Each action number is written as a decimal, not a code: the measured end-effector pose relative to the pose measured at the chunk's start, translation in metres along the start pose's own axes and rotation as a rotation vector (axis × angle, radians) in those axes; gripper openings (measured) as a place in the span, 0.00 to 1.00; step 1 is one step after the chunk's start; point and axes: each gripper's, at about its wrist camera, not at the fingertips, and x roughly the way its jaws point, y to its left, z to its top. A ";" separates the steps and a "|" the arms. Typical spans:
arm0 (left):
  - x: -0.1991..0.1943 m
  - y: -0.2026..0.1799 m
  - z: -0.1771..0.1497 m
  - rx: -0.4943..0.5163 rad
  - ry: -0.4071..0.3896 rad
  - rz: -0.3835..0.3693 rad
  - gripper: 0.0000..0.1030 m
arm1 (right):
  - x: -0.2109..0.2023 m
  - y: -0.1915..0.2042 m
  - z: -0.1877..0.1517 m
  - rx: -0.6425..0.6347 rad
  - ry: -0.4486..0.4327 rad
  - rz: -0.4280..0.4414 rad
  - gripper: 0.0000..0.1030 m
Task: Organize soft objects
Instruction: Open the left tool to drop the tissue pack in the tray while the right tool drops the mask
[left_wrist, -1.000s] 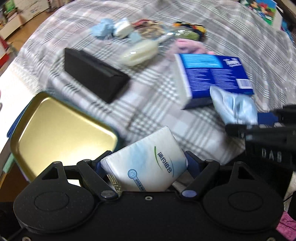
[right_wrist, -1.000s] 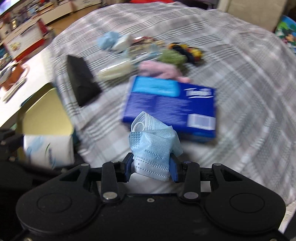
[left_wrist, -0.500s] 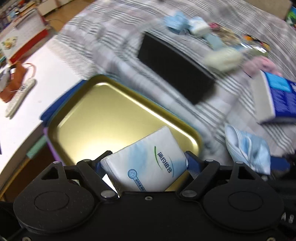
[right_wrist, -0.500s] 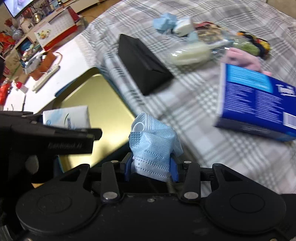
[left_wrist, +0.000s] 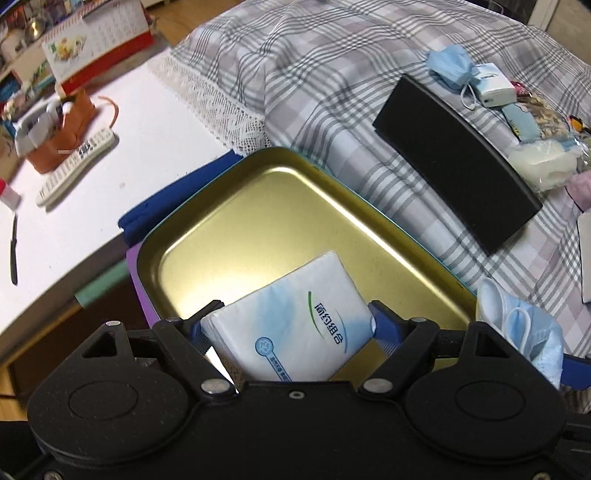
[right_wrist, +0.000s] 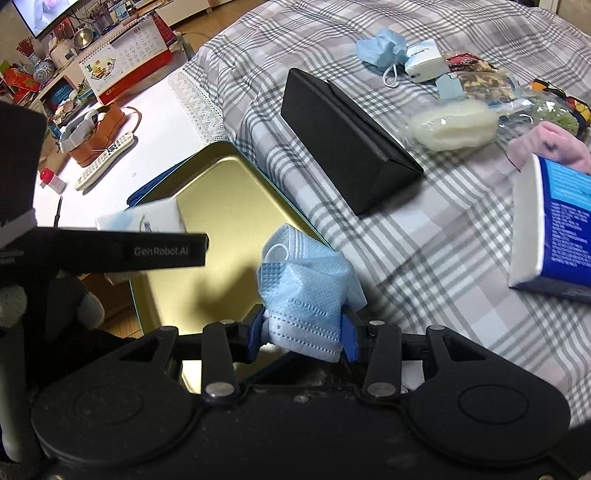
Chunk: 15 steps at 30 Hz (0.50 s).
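Left tool (left_wrist: 291, 317) is clamped on a white-and-blue plastic tissue pack (left_wrist: 295, 325), hanging right over the shallow gold metal tin tray (left_wrist: 258, 206). Right tool (right_wrist: 303, 332) pinches a crumpled light-blue face mask (right_wrist: 306, 291) — its jaws have just been easing open — at the tray's edge by the plaid-covered bed (right_wrist: 424, 236).

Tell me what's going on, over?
Left gripper clamps tissue pack over gold tin. Right gripper pinches blue mask, jaws just easing. Tin bare.

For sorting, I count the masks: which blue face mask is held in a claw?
The crumpled mask in the right claw; the other mask lies far off beside the white packet.
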 end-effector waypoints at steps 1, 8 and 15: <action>0.000 0.002 0.001 -0.010 -0.002 0.002 0.77 | 0.002 0.003 0.002 -0.003 -0.002 -0.001 0.42; -0.003 0.010 0.007 -0.060 -0.032 0.054 0.78 | 0.008 0.012 0.007 -0.047 -0.029 -0.006 0.42; 0.009 0.009 0.006 -0.058 0.015 0.070 0.80 | 0.010 0.011 0.010 -0.042 -0.041 0.029 0.53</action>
